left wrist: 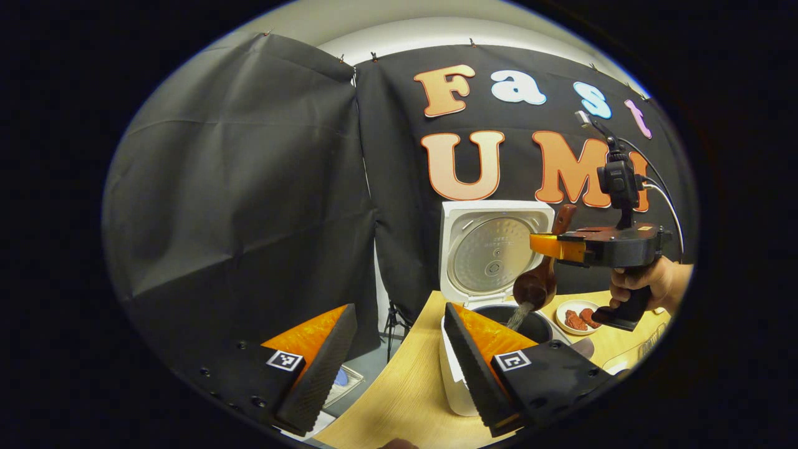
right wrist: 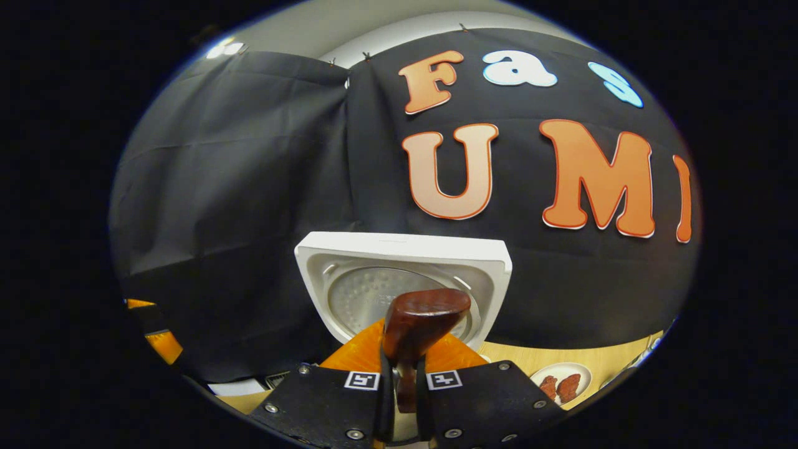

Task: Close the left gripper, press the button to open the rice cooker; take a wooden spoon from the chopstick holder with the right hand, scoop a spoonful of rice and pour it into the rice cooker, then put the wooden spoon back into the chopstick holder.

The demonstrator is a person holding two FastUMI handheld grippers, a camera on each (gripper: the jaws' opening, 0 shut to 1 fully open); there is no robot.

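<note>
**Rice pours from the spoon into the open cooker**

In the left gripper view, the rice cooker stands on the wooden table, its lid upright at the far side. The right gripper (held by a hand on the right) clamps the wooden spoon by its handle, bowl tipped down over the pot, a stream of rice falling in. The left gripper hangs near, fingers spread wide and empty. A small plate of red food sits right of the cooker.
</note>
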